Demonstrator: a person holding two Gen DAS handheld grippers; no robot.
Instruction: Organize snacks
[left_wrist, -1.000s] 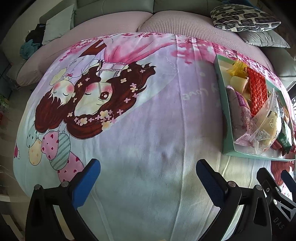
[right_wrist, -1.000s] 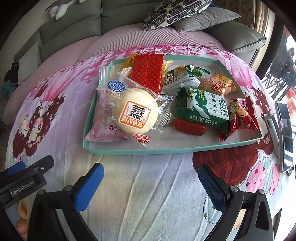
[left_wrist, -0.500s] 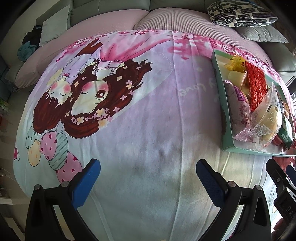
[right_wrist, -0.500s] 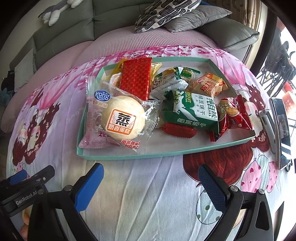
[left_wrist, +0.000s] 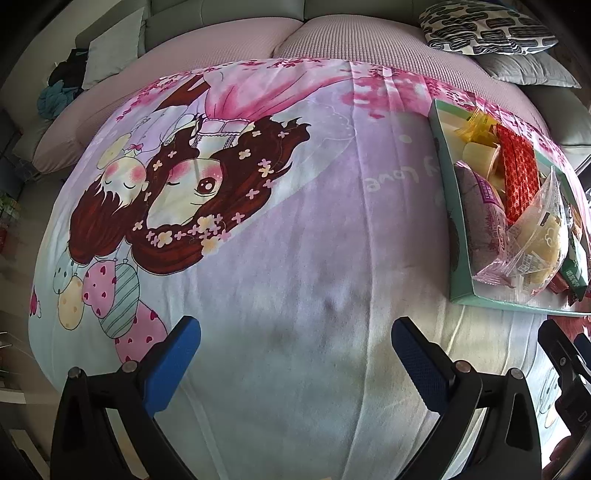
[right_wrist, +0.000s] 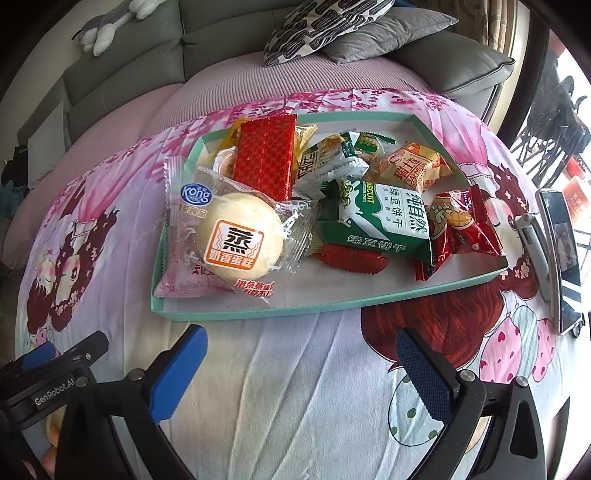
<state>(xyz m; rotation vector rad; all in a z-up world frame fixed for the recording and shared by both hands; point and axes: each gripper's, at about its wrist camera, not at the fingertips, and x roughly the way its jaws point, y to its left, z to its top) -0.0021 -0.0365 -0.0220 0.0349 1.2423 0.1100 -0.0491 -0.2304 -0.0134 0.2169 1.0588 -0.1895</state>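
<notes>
The left hand-held gripper (left_wrist: 295, 354) hangs over a cartoon-printed cloth (left_wrist: 280, 258), its blue-padded fingers (left_wrist: 173, 365) spread wide with nothing between them; the cloth shows two cartoon faces with dark red hair and patterned eggs; at the right edge lies a shallow teal tray (left_wrist: 456, 236) packed with snacks: a purple wrapped cake (left_wrist: 480, 218), a clear bag with a pale yellow bun (left_wrist: 539, 240), a red checked packet (left_wrist: 519, 181), yellow wrappers (left_wrist: 478, 125); part of the right hand-held gripper (left_wrist: 569, 354) shows at lower right; behind, a pink-covered sofa (left_wrist: 332, 40) carries a black-and-white patterned cushion (left_wrist: 487, 26).
</notes>
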